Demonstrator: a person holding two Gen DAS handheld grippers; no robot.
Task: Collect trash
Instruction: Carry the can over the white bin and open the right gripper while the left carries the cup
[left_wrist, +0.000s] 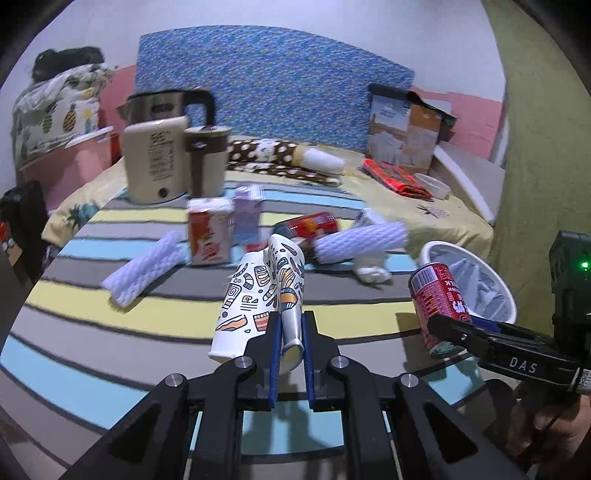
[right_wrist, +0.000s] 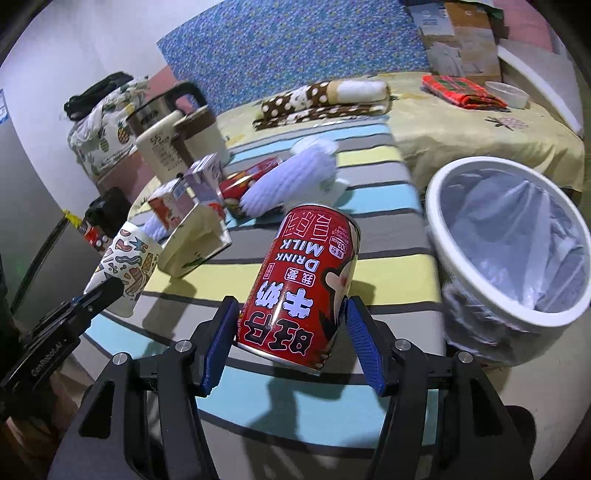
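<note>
Your right gripper (right_wrist: 291, 332) clamps the can (right_wrist: 306, 280), held just left of the bin (right_wrist: 476, 295); your left gripper (left_wrist: 290, 354) pinches a crushed cup (left_wrist: 258, 291), further left. Carry each over the bin's rim before letting go, can first

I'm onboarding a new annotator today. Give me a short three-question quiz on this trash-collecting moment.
1. True or false: the left gripper is shut on the crushed patterned paper cup.
2. What does the right gripper hold? A) a white foam net sleeve B) the red milk drink can C) a juice carton
3. Name the container beside the right gripper, with the clear plastic liner.

Key
1. True: the cup is pinched flat between the blue pads.
2. B
3. The round white-rimmed trash bin.
</note>
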